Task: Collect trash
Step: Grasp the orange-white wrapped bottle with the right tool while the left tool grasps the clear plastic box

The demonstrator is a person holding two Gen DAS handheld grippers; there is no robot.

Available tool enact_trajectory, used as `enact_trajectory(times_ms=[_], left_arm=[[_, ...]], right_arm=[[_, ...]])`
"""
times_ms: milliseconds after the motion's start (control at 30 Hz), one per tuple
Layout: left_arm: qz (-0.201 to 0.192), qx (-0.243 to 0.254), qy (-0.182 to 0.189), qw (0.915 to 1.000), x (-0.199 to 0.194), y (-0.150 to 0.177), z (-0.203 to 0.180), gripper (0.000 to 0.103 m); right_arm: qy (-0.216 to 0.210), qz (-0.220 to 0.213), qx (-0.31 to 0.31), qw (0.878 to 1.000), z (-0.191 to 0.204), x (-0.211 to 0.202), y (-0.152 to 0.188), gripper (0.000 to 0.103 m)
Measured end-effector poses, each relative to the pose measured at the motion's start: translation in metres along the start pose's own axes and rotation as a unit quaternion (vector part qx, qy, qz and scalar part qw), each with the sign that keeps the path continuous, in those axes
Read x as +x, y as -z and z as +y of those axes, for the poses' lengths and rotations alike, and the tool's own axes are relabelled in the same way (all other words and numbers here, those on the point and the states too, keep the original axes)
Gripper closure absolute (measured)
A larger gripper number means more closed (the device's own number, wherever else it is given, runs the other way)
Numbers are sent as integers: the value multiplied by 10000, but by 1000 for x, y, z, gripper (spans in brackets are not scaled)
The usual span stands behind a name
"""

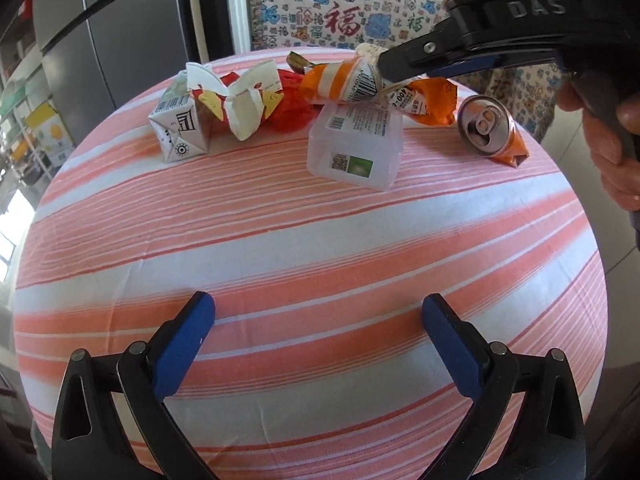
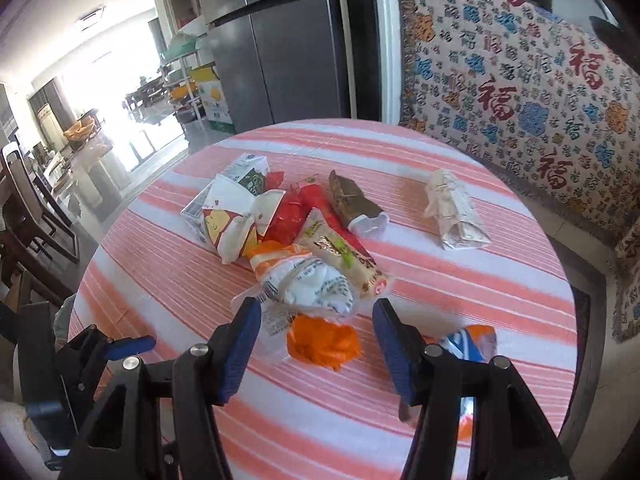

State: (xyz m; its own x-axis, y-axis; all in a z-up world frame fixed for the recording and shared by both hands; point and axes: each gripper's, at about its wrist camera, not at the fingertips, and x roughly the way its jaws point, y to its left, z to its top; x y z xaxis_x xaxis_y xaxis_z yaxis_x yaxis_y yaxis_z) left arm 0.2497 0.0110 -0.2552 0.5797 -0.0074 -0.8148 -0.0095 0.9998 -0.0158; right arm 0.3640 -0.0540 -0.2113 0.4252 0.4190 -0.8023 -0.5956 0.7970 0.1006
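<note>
Trash lies in a heap on the round striped table [image 1: 320, 240]. An orange and white wrapper [image 2: 316, 312] sits under my right gripper [image 2: 318, 344], whose jaws stand open around its orange end without pressing on it. In the left wrist view the right gripper [image 1: 386, 72] reaches in from the upper right over the same wrapper [image 1: 344, 80]. Beside it are a clear plastic box [image 1: 356, 144], a crushed can [image 1: 488, 128], a crushed carton [image 1: 180, 124] and a red wrapper [image 1: 292, 112]. My left gripper [image 1: 318, 320] hangs open over bare cloth, holding nothing.
A beige snack pack [image 2: 344, 256], a brown wrapper [image 2: 352, 200] and a paper-wrapped bundle [image 2: 456, 216] lie further back. A patterned sofa cover [image 2: 520, 100] is behind the table, a dark fridge [image 2: 288, 48] to its left. Chairs [image 2: 28, 208] stand at the left.
</note>
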Motion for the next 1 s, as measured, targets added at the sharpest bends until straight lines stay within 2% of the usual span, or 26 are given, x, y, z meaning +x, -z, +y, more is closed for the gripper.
enact_trajectory(times_ms=[100, 167, 233, 267, 300, 367, 500, 567, 667, 767, 867, 967, 1000], left_arm=[[-1, 25, 27, 10000, 1, -1, -1, 1], [-3, 26, 40, 10000, 1, -1, -1, 1], [-5, 24, 44, 10000, 2, 0, -1, 1], [-4, 27, 41, 10000, 2, 0, 0, 1], [-2, 30, 37, 10000, 2, 0, 0, 1], [-5, 27, 26, 10000, 3, 0, -1, 1], [-11, 17, 38, 10000, 3, 0, 1, 1], [-11, 21, 30, 10000, 3, 2, 0, 1], [-20, -10, 20, 10000, 2, 2, 0, 1], [-41, -103, 1, 9999, 0, -2, 0, 1], [-49, -196, 79, 9998, 0, -20, 0, 1], [-24, -30, 129, 9999, 12, -44, -7, 1], [15, 33, 89, 10000, 18, -52, -10, 1]], right_arm=[[105, 394, -168, 9990, 9, 30, -7, 44], [176, 507, -216, 9983, 12, 38, -6, 44], [59, 653, -177, 9977, 12, 42, -4, 45], [76, 734, -175, 9971, 14, 43, -1, 61], [151, 765, -171, 9968, 15, 43, 1, 60], [191, 720, -33, 9972, 15, 35, 7, 60], [206, 254, 373, 9988, 7, -14, 33, 60], [339, 175, 672, 9970, -4, -39, 58, 60], [803, 261, 959, 9918, -18, -61, 103, 59], [1304, 359, 1009, 9857, -25, -60, 138, 59], [1441, 415, 996, 9837, -30, -49, 155, 58], [1301, 273, 1114, 9848, -37, -45, 157, 55], [1227, 244, 1156, 9854, -38, -45, 155, 49]])
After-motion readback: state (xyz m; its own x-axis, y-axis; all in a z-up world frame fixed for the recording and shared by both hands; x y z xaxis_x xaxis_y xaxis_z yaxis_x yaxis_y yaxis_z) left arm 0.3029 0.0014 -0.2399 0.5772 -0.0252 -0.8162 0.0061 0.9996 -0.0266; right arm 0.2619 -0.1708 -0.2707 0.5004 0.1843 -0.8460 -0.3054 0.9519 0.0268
